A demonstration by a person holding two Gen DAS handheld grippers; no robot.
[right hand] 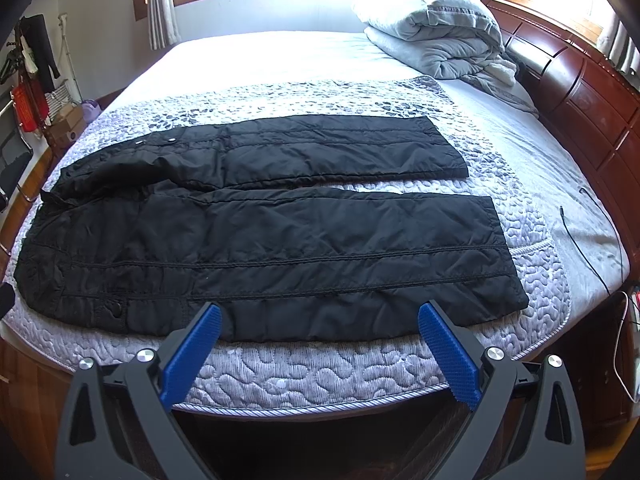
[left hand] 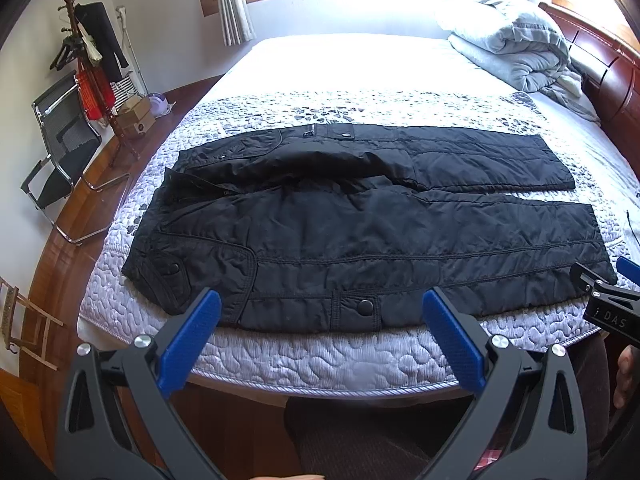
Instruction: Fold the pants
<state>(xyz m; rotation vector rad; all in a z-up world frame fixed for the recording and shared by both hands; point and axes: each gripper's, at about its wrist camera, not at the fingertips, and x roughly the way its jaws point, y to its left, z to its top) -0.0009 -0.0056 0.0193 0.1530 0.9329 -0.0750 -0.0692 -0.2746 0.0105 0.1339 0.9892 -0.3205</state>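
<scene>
**Inspector:** Item location?

**Assessor:** The black pants point(left hand: 360, 216) lie spread flat on the quilted mattress point(left hand: 320, 360), waist toward 9 o'clock, both hems toward 3 o'clock. The near leg runs along the mattress edge; the far leg lies beyond it, with a narrow strip of quilt showing between them toward the hems.

**Inspector:** Handling character?

**Assessor:** Judged padded and soft: puffed panels, stitched seams, wrinkles throughout. Likely light but bulky, so folds may spring back. The shell looks smooth and possibly slippery. No fragile parts noted; snap buttons point(left hand: 365, 307) sit on the near edge.

**Inspector:** Recommended hold?

**Assessor:** In my judgement, the near outer seam: one grip near the waistband point(left hand: 160, 276), the other near the near hem point(right hand: 508, 256), then carry the near leg over the far one.

**Inspector:** Gripper pose?

**Assessor:** The left gripper point(left hand: 320, 320) hovers low at 6 o'clock, just short of the near edge, fingers spread wide and holding nothing. The right gripper point(right hand: 318, 328) sits likewise, released and empty, aimed toward the lower leg. Neither touches cloth.
</scene>
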